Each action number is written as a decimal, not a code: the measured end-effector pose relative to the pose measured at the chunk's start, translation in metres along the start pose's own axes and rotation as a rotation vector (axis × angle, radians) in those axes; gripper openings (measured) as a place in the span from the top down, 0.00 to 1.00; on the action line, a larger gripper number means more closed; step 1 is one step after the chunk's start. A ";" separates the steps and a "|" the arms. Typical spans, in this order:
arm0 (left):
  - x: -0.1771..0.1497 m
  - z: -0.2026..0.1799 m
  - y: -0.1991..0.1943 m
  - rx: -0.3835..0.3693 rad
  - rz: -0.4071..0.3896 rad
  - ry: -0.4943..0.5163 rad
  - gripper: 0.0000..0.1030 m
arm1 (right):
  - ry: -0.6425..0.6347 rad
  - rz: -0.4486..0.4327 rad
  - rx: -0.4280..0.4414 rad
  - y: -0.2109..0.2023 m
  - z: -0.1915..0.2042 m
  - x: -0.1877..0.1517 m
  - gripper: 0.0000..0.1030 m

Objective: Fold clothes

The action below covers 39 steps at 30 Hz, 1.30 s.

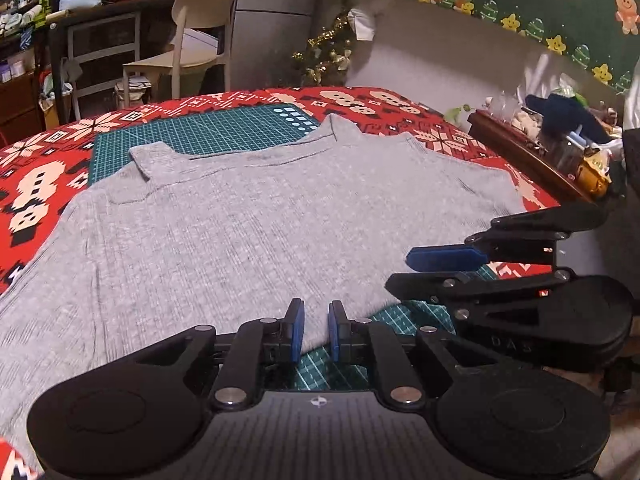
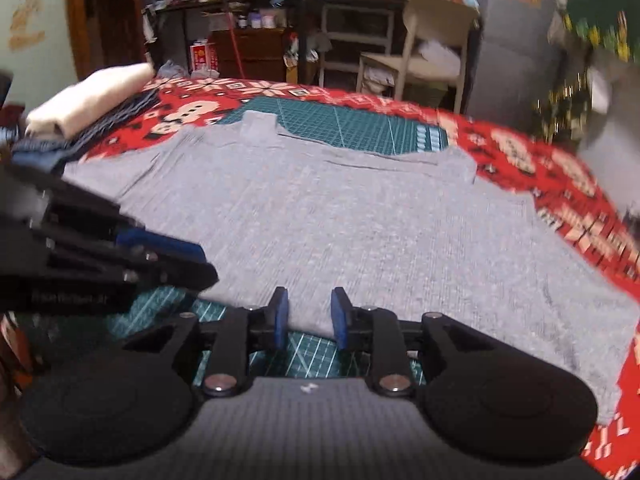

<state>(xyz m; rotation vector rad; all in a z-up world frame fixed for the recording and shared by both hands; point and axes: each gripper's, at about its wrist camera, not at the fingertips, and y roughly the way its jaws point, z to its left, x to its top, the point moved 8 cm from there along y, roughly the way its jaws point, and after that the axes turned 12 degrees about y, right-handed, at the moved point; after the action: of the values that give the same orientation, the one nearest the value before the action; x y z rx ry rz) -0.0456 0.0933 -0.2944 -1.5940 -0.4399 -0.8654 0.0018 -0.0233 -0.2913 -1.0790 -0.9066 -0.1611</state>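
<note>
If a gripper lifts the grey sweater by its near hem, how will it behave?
The grey sweater is probably floppy: it lies flat in soft wrinkles, so it should drape and sag. Its ribbed knit may grip the pads. It spreads wide over the cutting mat, so one pinch would likely drag the rest.

Table draped in a red Christmas-pattern tablecloth [image 1: 48, 168], snowmen and snowflakes across it. On top, a green cutting mat [image 1: 224, 130]; over mat and cloth, spread flat, a grey ribbed sweater [image 1: 248, 232]. At the left edge, folded clothes [image 2: 84, 100] stacked.

Grey ribbed garment [image 1: 240, 232], teal gridded mat [image 1: 208, 132], red snowflake-patterned tablecloth [image 1: 40, 168]
</note>
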 end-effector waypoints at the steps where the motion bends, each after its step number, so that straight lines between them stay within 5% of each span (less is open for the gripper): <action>1: -0.001 -0.001 -0.002 0.002 -0.001 0.002 0.89 | -0.013 -0.004 -0.003 0.000 0.003 -0.003 0.75; 6: 0.009 -0.002 -0.008 -0.007 -0.092 -0.005 0.89 | -0.042 -0.050 0.006 -0.004 0.016 -0.004 0.78; 10: 0.010 -0.007 0.008 -0.031 -0.060 0.008 0.89 | -0.060 -0.022 0.015 0.009 0.021 -0.005 0.92; 28: 0.006 -0.021 0.013 0.004 -0.074 0.077 0.90 | -0.028 -0.011 -0.003 0.006 0.014 -0.010 0.91; 39: 0.005 -0.019 0.012 -0.005 -0.071 0.052 0.90 | 0.167 -0.021 -0.075 -0.007 -0.032 -0.011 0.91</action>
<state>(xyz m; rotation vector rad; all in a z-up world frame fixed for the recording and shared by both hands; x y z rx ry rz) -0.0397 0.0716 -0.2985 -1.5649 -0.4599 -0.9611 0.0093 -0.0563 -0.2998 -1.1087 -0.7662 -0.3004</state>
